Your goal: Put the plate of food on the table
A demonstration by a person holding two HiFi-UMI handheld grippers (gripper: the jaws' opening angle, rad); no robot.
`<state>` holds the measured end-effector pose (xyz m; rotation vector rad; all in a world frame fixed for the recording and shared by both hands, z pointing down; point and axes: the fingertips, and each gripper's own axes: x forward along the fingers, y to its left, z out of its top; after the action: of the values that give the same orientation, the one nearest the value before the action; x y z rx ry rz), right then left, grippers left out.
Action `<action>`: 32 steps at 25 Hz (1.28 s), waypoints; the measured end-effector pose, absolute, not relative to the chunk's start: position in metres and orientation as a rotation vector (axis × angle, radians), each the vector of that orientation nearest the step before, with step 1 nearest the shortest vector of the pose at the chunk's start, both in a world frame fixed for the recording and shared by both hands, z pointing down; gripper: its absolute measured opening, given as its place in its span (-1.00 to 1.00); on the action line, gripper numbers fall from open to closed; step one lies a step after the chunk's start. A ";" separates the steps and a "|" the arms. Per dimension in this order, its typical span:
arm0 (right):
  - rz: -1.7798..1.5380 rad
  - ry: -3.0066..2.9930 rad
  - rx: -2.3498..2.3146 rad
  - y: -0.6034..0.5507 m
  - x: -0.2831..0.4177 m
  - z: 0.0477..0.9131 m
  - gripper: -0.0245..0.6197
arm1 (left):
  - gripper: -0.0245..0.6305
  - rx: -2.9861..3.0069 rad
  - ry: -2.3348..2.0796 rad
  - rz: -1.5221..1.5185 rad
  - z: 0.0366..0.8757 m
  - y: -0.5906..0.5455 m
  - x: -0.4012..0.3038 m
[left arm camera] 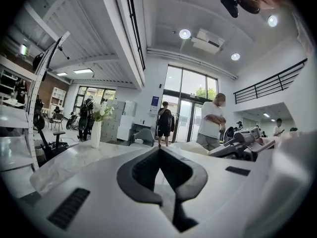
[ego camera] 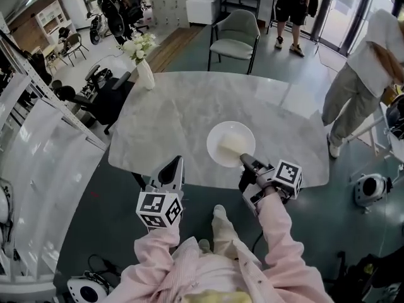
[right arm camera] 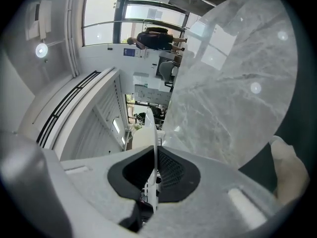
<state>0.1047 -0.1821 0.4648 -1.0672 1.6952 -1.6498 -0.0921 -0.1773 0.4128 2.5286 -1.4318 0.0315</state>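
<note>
A white plate [ego camera: 218,137] with a pale lump of food [ego camera: 232,145] sits over the near part of the marble table [ego camera: 189,112], close to its front edge. Whether it rests on the marble I cannot tell. My right gripper [ego camera: 245,161] is shut on the plate's near rim. In the right gripper view the plate [right arm camera: 151,133] runs edge-on between the dark pads [right arm camera: 173,170]. My left gripper [ego camera: 175,164] hovers at the table's front edge, left of the plate. It is shut with nothing in it, its tips [left arm camera: 159,150] touching.
A white vase of flowers [ego camera: 144,68] stands at the table's far left edge. A grey chair [ego camera: 235,36] faces the far side and a black office chair [ego camera: 107,100] stands at the left. One person [ego camera: 360,81] stands right of the table, another [ego camera: 291,11] farther back.
</note>
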 end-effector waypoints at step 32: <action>-1.975 1.750 -1.111 -0.401 0.083 0.607 -0.87 | -0.93 2.158 -1.416 0.209 0.547 -0.364 -0.074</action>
<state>0.0825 -0.4009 0.6070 -1.1114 1.7499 -1.9753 -0.0743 -0.3640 0.5468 2.1579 -1.4161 0.2088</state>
